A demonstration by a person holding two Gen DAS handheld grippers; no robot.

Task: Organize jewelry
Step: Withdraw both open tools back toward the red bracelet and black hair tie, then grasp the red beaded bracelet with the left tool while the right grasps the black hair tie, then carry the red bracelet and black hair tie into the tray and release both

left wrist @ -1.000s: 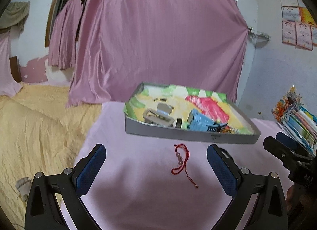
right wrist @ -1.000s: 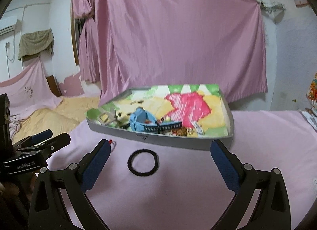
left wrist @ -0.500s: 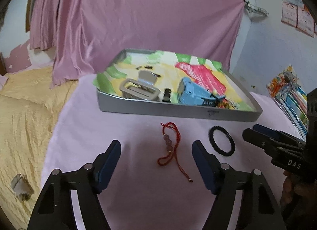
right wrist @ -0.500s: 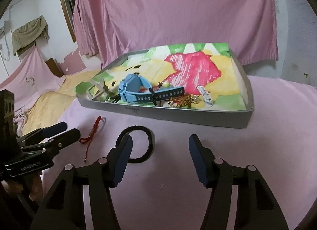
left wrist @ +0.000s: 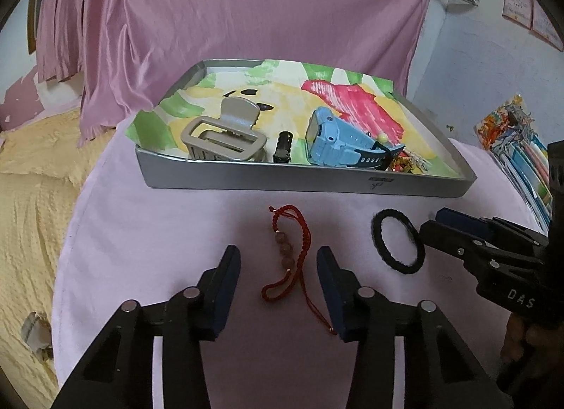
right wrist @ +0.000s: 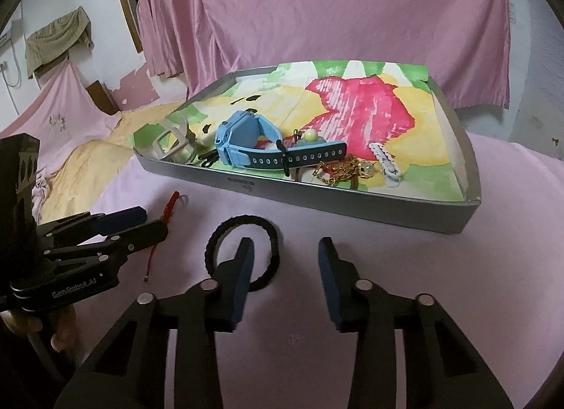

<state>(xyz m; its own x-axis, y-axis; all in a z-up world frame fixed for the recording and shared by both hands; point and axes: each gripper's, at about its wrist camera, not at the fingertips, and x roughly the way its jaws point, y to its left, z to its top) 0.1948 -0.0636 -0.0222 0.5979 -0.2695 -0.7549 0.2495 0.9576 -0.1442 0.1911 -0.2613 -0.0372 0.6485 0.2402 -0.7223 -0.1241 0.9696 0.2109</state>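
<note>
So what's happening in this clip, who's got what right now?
A person holds two handheld grippers over a pink-covered table. The left gripper has its jaws open on either side of a red cord bracelet, not yet closed on it. The right gripper is open too, with one finger inside the loop of a black hair tie. Both pieces lie on the cloth in front of the grey tray, which already holds a blue watch, a beige hair claw and a gold chain.
</note>
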